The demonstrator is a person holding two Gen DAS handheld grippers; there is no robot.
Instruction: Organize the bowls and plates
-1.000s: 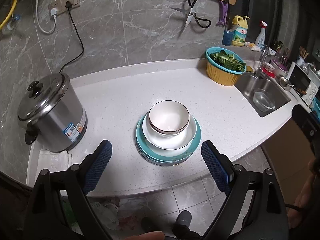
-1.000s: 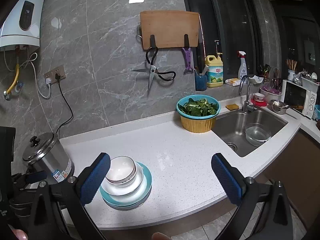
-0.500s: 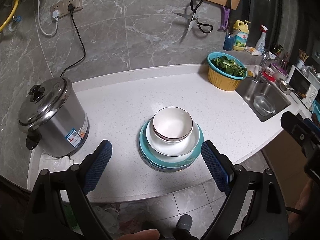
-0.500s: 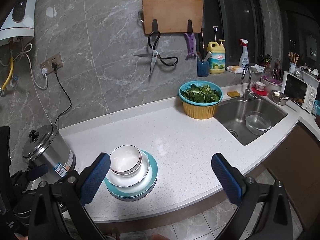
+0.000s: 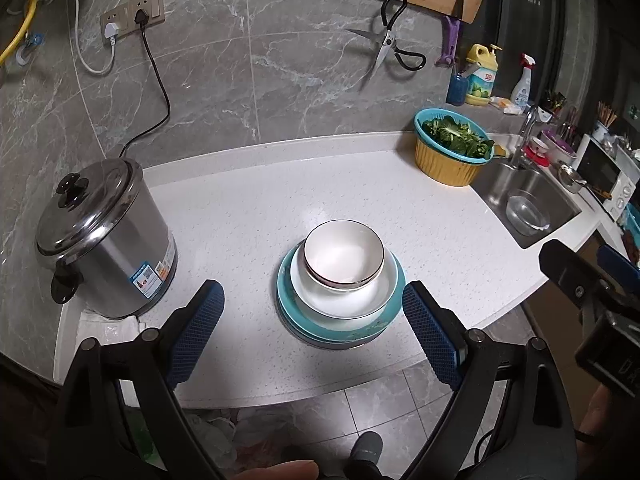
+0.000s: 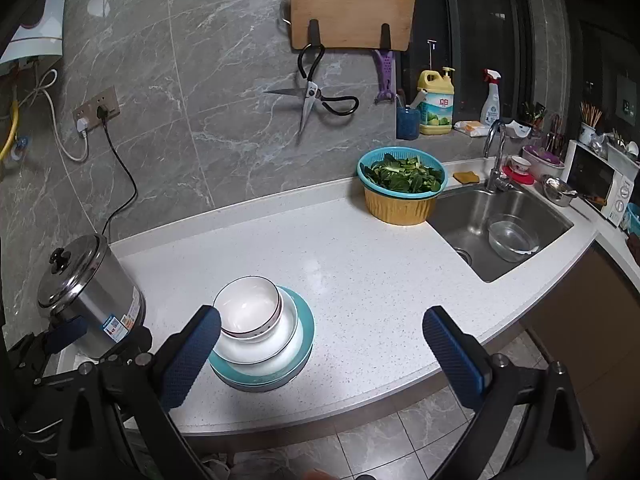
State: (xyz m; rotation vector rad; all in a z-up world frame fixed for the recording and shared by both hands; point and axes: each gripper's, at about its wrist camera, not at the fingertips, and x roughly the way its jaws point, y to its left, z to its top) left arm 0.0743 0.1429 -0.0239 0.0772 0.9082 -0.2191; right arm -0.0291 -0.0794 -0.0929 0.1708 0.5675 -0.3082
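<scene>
Over the last second both views pull back from the stack: the white bowl (image 5: 343, 254) sits nested in a white plate (image 5: 340, 300) on teal plates (image 5: 392, 276), near the worktop (image 5: 280, 208) front edge. The left hand-held gripper (image 5: 313, 330) and right hand-held gripper (image 6: 320, 354) hang wide open and empty (retreating, so the stacking looks finished).

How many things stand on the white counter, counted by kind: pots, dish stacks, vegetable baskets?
Steel pot: 1
Dish stack: 1
Vegetable basket: 1
Total: 3
</scene>
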